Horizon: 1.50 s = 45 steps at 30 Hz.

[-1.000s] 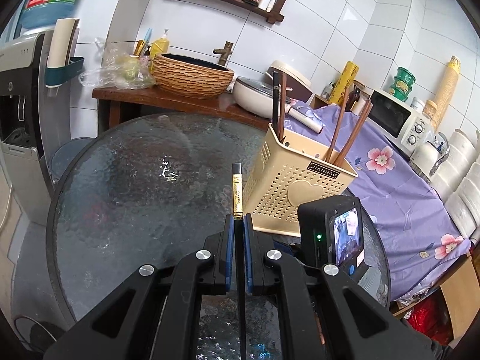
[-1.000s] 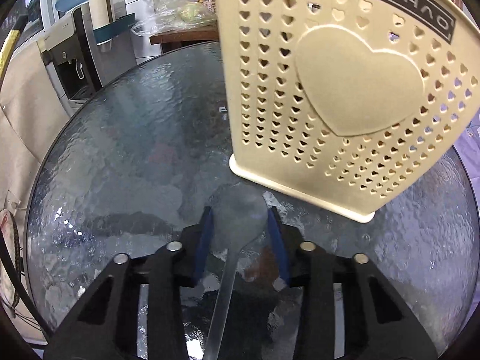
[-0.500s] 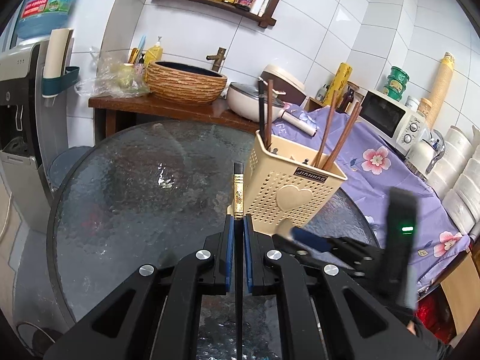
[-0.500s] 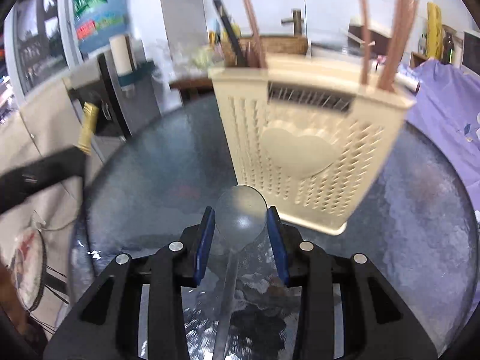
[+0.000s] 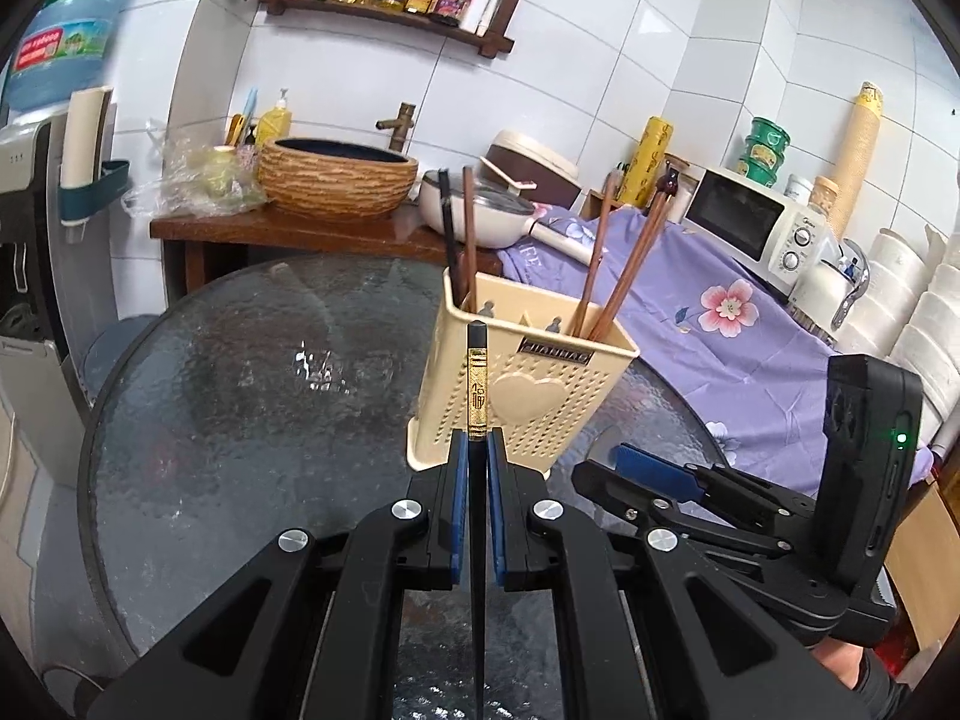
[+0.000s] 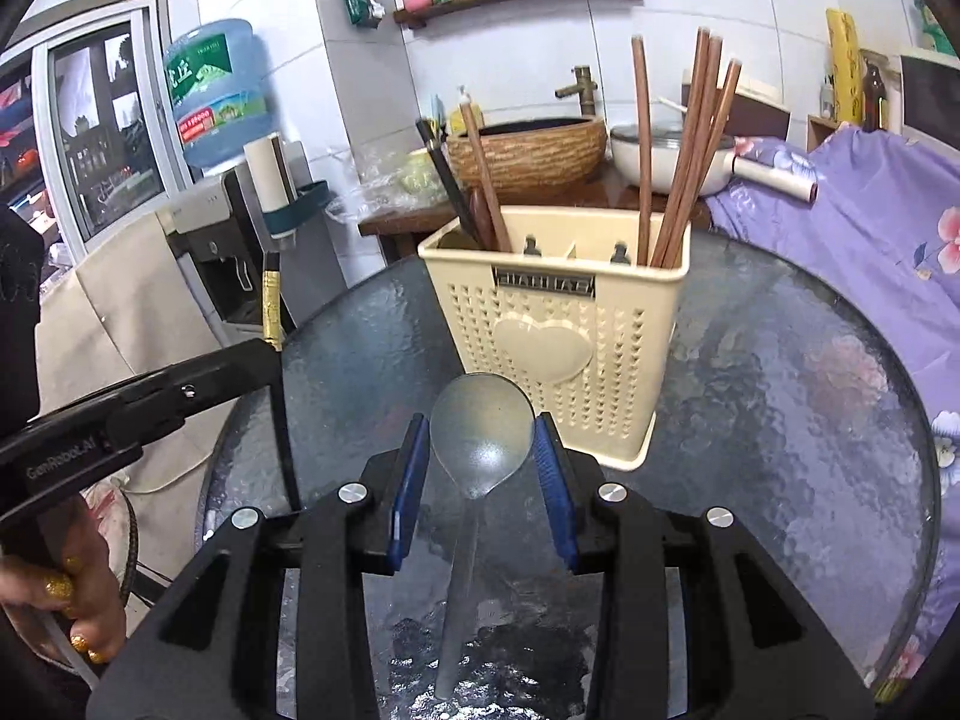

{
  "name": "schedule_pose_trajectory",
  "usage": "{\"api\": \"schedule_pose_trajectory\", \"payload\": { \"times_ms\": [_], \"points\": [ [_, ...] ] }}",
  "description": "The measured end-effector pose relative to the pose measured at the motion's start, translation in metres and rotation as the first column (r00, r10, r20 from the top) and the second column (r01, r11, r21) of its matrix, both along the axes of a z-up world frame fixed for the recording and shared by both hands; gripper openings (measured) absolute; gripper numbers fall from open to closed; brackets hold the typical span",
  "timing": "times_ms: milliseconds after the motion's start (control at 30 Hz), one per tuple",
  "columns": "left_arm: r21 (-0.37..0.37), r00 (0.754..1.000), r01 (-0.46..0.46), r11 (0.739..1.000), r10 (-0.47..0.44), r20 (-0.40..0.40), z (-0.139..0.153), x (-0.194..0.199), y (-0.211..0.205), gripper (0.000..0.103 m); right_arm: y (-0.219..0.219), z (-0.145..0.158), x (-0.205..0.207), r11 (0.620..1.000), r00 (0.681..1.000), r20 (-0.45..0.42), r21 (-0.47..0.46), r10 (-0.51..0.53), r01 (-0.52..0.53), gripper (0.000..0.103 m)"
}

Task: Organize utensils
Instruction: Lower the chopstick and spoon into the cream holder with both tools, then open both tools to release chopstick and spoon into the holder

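Note:
A cream perforated utensil basket (image 5: pixel 516 396) stands on the round glass table (image 5: pixel 240 396), holding several brown chopsticks (image 5: pixel 624 264) and a dark one. It also shows in the right wrist view (image 6: pixel 558 342). My left gripper (image 5: pixel 477 450) is shut on a black chopstick with a gold band (image 5: pixel 477 396), held upright in front of the basket. My right gripper (image 6: pixel 483 450) is shut on a metal spoon (image 6: pixel 480 438), bowl pointing at the basket, lifted above the table. The left gripper (image 6: pixel 264 360) shows at the left of the right wrist view.
A wooden counter (image 5: pixel 288 231) behind the table carries a woven bowl (image 5: pixel 336 177) and a white pan (image 5: pixel 474 210). A purple floral cloth (image 5: pixel 720 324) with a microwave (image 5: pixel 756 228) lies to the right. A water dispenser (image 5: pixel 30 192) stands left.
Both grippers rose and pulled back from the basket. The right gripper lifted the spoon off the table; its view went from the basket's wall to its open top.

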<state>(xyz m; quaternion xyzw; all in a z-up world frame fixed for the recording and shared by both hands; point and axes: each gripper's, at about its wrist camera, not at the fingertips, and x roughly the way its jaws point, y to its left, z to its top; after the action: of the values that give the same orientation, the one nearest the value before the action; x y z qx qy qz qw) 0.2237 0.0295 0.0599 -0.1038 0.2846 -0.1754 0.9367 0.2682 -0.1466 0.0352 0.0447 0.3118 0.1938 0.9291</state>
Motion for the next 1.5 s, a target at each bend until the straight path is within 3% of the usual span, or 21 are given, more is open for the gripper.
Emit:
{"api": "schedule_pose_trajectory", "payload": {
  "times_ms": [367, 533, 800, 1133, 1267, 1500],
  "points": [
    [0.010, 0.999, 0.026, 1.000, -0.027, 0.044, 0.021, 0.003, -0.013, 0.006, -0.012, 0.036, -0.004, 0.999, 0.999, 0.047, 0.034, 0.011, -0.013, 0.036],
    [0.004, 0.996, 0.045, 0.999, -0.045, 0.073, 0.037, 0.006, -0.018, 0.006, -0.016, 0.057, 0.001, 1.000, 0.993, 0.116, 0.029, -0.015, 0.012, 0.036],
    [-0.023, 0.984, 0.080, 0.997, -0.075, 0.160, 0.099, 0.022, -0.018, 0.006, -0.022, 0.104, 0.034, 0.998, 0.978, 0.198, 0.031, -0.068, 0.063, 0.036],
    [-0.063, 0.975, -0.005, 0.998, 0.018, 0.220, 0.164, 0.082, -0.022, 0.006, -0.027, 0.160, 0.092, 0.980, 0.924, 0.328, 0.033, -0.197, 0.197, 0.036],
    [-0.052, 0.971, -0.058, 0.997, 0.069, 0.228, 0.162, 0.108, -0.031, 0.006, -0.020, 0.151, 0.107, 0.971, 0.904, 0.365, 0.000, -0.221, 0.238, 0.036],
    [-0.024, 0.987, -0.064, 0.998, 0.067, 0.144, 0.103, 0.131, -0.041, 0.002, -0.011, 0.093, 0.106, 0.956, 0.884, 0.409, -0.082, -0.226, 0.283, 0.037]
  ]
}}
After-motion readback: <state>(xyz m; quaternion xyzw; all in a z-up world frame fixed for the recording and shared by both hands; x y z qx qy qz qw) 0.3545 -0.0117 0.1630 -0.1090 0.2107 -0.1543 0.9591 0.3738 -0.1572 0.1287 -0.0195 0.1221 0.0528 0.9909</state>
